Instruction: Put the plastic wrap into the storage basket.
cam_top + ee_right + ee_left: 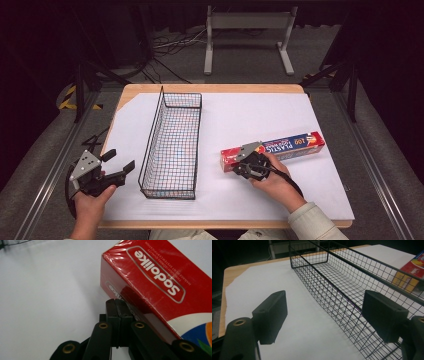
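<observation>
While the right gripper [117, 305] has its 2 jaws pressed flat together with nothing between them, its tip sits right up against the near red end of the plastic wrap box [280, 149]. That box lies flat on the white sheet, off to the right of the wire basket [172, 145]. Over on the basket's left, the left gripper [120, 162] hangs open and empty, just beside the wire wall.

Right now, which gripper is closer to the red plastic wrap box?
Right. The right gripper, jaws shut, sits at the near red end of the plastic wrap box. The left gripper, jaws open, is across the wire basket, at its left side.
</observation>
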Demonstrator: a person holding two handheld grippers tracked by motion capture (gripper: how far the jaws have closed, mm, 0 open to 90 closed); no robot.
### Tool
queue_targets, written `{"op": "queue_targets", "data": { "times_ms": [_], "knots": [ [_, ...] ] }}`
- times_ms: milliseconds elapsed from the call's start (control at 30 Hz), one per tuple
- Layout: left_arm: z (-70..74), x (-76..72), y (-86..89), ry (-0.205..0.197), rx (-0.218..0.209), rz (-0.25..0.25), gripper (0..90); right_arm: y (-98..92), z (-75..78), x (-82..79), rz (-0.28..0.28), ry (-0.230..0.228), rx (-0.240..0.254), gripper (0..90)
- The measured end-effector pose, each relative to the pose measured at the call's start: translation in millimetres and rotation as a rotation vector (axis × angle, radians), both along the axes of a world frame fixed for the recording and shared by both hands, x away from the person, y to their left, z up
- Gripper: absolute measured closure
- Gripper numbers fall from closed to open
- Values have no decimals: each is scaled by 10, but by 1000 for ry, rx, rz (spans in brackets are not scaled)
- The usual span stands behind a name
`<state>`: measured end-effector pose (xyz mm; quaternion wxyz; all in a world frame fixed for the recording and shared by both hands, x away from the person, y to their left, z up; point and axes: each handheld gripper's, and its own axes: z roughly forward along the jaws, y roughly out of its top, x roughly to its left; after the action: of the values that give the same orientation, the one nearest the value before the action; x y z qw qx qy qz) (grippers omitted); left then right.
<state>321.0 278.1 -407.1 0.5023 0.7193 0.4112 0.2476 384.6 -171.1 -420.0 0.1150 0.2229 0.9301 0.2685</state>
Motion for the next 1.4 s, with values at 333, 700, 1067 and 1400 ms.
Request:
{"op": "queue_targets", "data": {
  "times_ms": [333, 700, 1067, 1400],
  "knots": [
    [-12, 9, 7, 6, 0, 1, 215, 86, -15, 448, -175, -61, 33, 873],
    [11, -4, 11, -3, 0, 13, 197, -212, 392, 347, -72, 18, 234, 568],
    [30, -5, -40, 1, 34, 10, 158, -834, 810, 557, -26, -94, 82, 241],
    [67, -10, -45, 15, 11, -8, 108, -1162, 582, 800, 5, 2, -53, 97]
  ]
}}
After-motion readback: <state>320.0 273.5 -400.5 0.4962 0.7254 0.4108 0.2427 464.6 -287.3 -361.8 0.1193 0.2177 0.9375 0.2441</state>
